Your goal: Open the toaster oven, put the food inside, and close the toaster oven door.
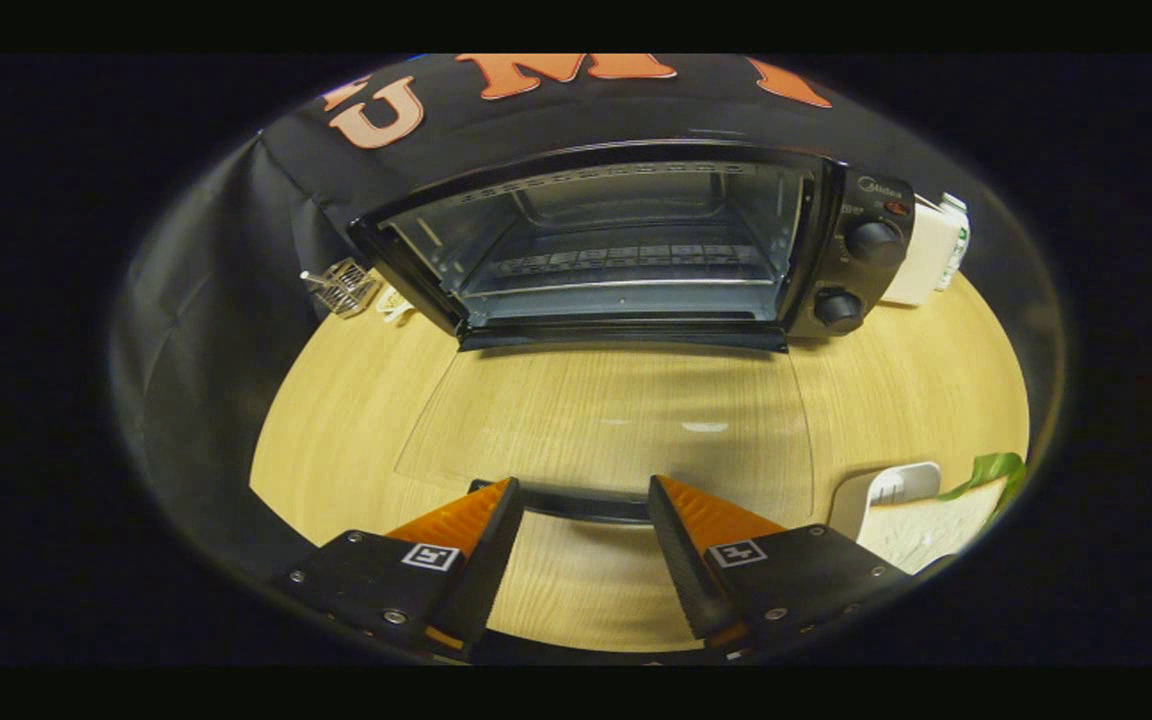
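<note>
While the toaster oven (636, 250) door (606, 430) lies open, fingers (681, 540) gape wide at its handle (584, 503) — sandwich (926, 525) half cut off

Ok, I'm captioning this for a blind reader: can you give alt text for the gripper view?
A black toaster oven sits on a wooden table with its glass door folded down flat, the inside bare. The open tongs straddle the door's handle; a slice of bread on a white plate lies beside them.
</note>
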